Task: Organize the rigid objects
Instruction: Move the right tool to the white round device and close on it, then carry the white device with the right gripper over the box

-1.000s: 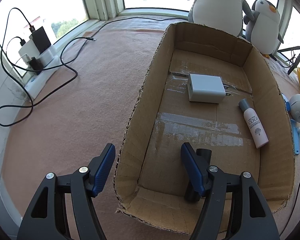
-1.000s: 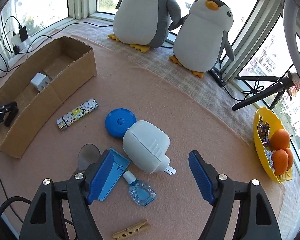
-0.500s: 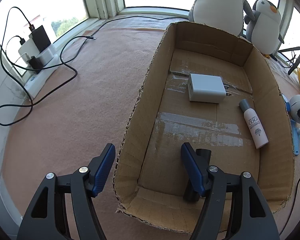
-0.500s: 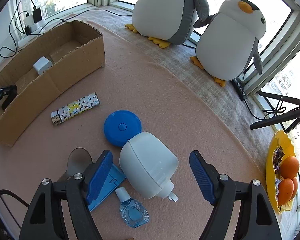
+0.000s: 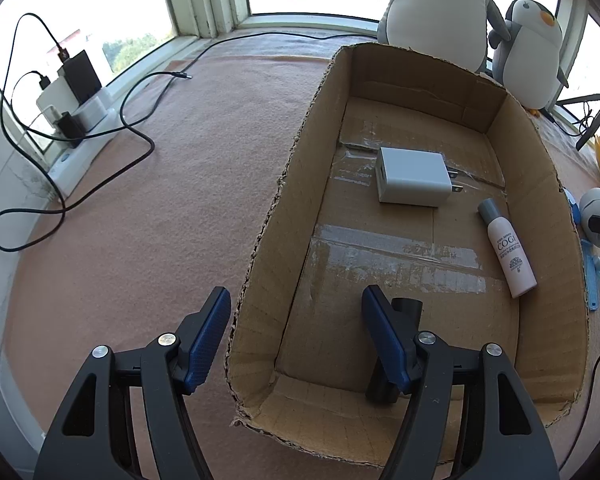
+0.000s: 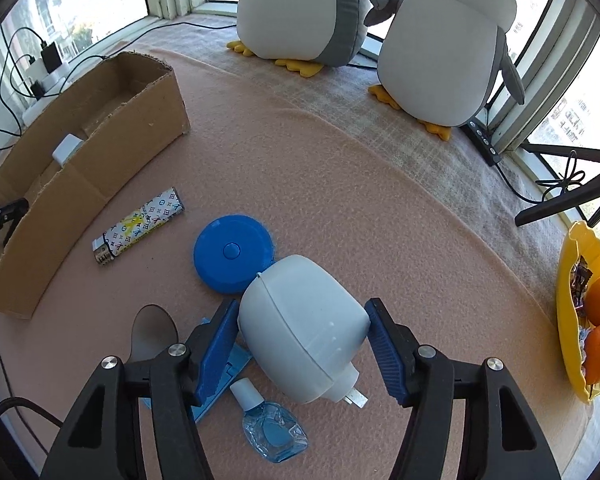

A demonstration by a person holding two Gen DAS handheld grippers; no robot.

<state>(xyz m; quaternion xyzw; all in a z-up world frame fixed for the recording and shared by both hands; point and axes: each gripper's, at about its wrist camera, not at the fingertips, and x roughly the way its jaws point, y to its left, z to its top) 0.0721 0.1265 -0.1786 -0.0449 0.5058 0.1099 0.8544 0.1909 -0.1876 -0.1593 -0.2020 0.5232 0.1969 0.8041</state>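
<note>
R gripper (image 6: 302, 346) dropped over white plug-in device (image 6: 300, 332), jaws just closing, pads nearly touching it. L gripper (image 5: 296, 336) empty, straddling box wall (image 5: 260, 280). Risk: rounded shell squirts out if off-centre.

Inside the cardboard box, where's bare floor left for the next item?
Cardboard box: the far end behind the white charger is bare, as is the taped middle strip between the charger and the left claw. Crowded spots: along the right wall, where the white bottle lies, and the near right corner with a black object.
</note>
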